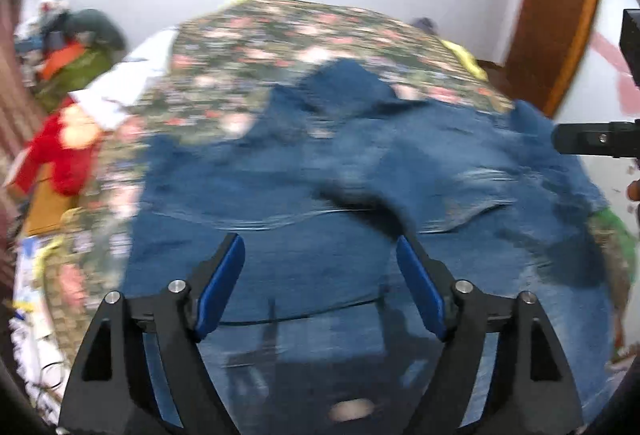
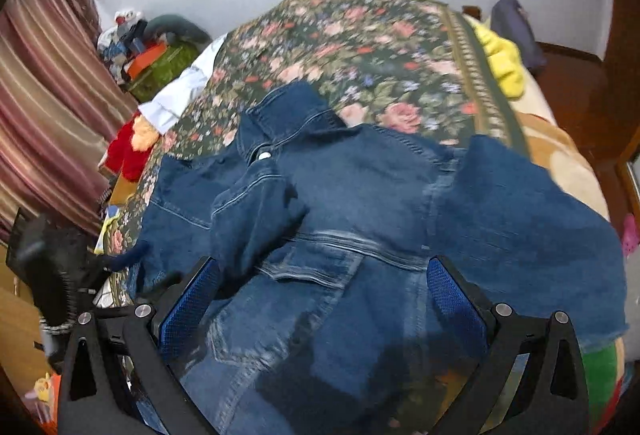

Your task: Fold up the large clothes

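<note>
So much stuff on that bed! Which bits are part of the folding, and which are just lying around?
Part of the job:
denim jacket
left hand-held gripper, open above it
right hand-held gripper, open above it

Just lying about:
floral bedspread under the jacket
yellow blanket
red plush toy
white cloth
striped curtain

Even indoor light, motion blur — fisheye-warped edges

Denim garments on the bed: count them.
1: a blue denim jacket spread on the floral bedspread, collar toward the wall, beneath both open grippers. Others may be hidden underneath.
</note>
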Motion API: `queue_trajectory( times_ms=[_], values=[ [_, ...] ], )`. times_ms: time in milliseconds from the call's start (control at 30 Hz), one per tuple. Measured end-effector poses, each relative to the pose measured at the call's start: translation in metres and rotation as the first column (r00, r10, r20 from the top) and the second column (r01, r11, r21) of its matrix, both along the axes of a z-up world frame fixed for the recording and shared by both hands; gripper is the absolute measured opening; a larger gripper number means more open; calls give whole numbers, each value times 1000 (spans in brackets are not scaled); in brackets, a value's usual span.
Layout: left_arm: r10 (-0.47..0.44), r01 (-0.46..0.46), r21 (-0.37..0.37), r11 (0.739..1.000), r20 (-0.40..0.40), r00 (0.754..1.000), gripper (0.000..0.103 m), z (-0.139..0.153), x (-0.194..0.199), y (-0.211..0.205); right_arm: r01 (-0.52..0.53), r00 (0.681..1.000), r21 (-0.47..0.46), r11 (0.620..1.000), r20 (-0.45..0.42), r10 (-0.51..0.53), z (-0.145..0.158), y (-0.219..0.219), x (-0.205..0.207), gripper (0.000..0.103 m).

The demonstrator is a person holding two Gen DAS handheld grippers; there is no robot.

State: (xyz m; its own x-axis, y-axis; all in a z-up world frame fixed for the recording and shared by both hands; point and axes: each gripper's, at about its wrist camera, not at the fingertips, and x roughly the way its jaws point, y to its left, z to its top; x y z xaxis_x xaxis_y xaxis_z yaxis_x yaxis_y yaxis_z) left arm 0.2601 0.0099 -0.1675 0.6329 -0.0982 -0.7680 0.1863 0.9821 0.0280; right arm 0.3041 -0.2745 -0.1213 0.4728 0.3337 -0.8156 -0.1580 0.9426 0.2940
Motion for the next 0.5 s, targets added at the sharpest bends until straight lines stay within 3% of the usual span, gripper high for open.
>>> queue_trajectory(
  times_ms=[167,267,367,500],
  values=[
    [182,-179,124,976,-19,983,80,-21,5,61,-133,991,-78,988,-11,132,-9,63,23,103],
    [251,-243,114,963,-63,966,80,-42,13,93,-233,972,-148,961,-21,233,-18,111,34,103],
    [296,-287,90,954,-116,948,80,-68,19,111,-359,932,-192,914,-22,361,-35,158,47,103],
    [335,-322,99,942,-186,924,80,-103,25,123,-365,930,-340,867,-105,351,-80,193,70,96]
  ],
)
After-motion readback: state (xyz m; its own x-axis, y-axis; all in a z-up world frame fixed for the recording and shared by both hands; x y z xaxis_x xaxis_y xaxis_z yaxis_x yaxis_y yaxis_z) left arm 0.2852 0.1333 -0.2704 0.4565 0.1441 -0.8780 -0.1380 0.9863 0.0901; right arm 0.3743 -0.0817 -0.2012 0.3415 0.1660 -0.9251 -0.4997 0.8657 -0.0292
